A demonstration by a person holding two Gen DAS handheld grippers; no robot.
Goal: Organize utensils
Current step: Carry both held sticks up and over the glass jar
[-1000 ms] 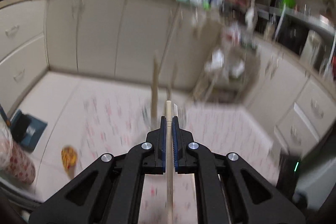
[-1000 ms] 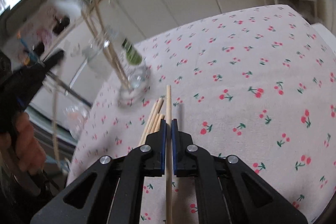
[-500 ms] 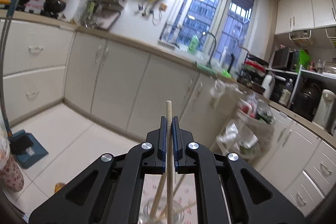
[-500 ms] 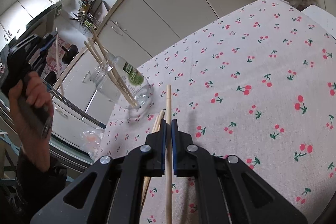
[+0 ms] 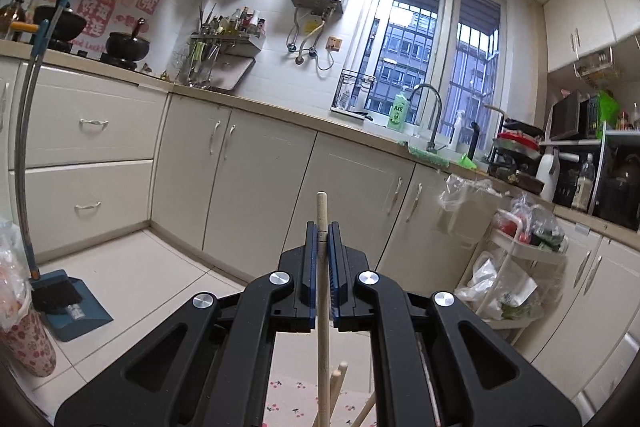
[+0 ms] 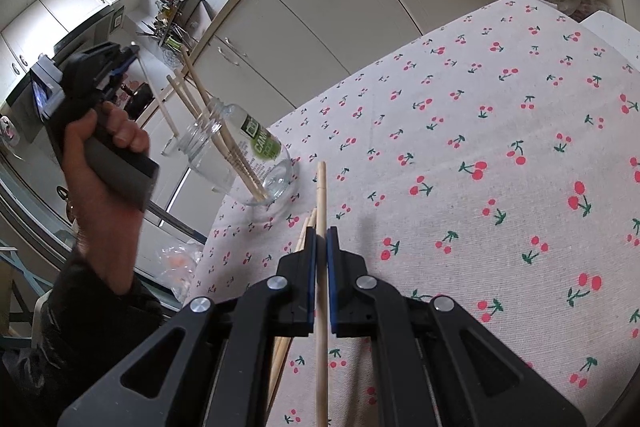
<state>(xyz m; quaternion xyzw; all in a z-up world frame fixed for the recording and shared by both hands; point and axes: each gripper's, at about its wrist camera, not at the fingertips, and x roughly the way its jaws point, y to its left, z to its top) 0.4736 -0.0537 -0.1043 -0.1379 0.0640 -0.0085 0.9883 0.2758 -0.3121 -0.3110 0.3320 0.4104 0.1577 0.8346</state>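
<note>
My left gripper is shut on a wooden chopstick and points almost level at the kitchen cabinets. In the right wrist view a hand holds that left gripper up to the left of a glass jar. Its chopstick slants down to beside the jar's mouth. Several chopsticks lean inside the jar. My right gripper is shut on another chopstick low over the cherry-print tablecloth. A few loose chopsticks lie just left of it.
The jar stands near the table's left edge, with a plastic bag on the floor below. Cabinets run along the walls. A broom and dustpan stand left, and a white trolley with bags stands right.
The left gripper has swung upward with its chopstick, from facing the floor and table to facing the cabinets and window. Seen from the right, it rose beside the jar. The right gripper stayed put.
</note>
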